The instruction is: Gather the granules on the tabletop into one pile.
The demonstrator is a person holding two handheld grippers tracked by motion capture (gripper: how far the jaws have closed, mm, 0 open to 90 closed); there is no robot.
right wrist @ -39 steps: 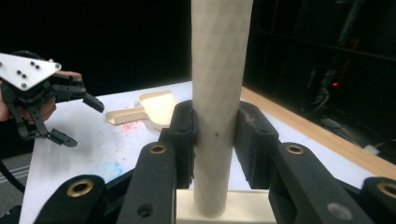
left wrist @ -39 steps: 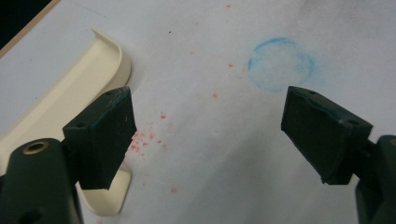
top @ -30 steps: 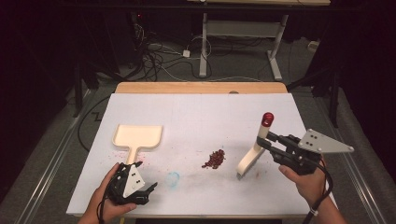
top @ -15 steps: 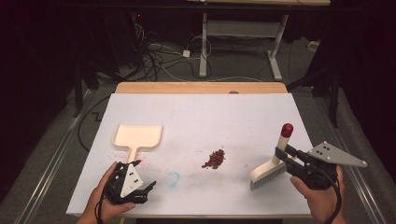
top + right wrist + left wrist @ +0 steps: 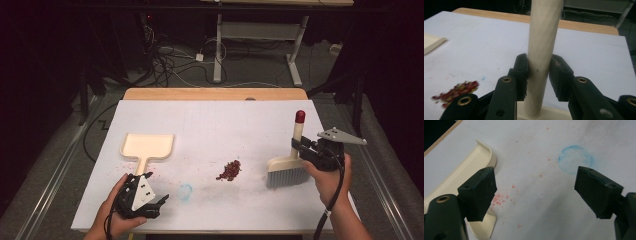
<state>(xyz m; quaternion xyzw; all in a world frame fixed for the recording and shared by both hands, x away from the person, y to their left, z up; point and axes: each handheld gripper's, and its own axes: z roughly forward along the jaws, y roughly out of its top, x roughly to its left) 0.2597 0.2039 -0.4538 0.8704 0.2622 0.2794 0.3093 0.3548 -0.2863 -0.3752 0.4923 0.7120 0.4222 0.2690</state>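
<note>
A cream hand brush [image 5: 289,166] with grey bristles and a red-tipped handle stands upright at the right of the white table [image 5: 215,125]. My right gripper [image 5: 299,146] is shut on its handle [image 5: 541,50]. A small pile of red crumbs [image 5: 229,170] lies left of the bristles, also seen in the right gripper view as the crumbs [image 5: 456,91]. A cream dustpan [image 5: 147,148] lies flat at the left. My left gripper [image 5: 159,206] stands open near the front edge, beside the dustpan's handle [image 5: 461,185], with nothing between its fingers.
A faint blue ring [image 5: 185,191] is drawn on the table between my left gripper and the crumbs, and red specks [image 5: 501,197] dot the surface there. A wooden strip [image 5: 215,93] runs along the far edge. Beyond it are cables and desk legs on the floor.
My right gripper has carried the brush down and to the right, turning it upright, until its bristles rest on the table right of the crumbs. The left gripper has stayed in place.
</note>
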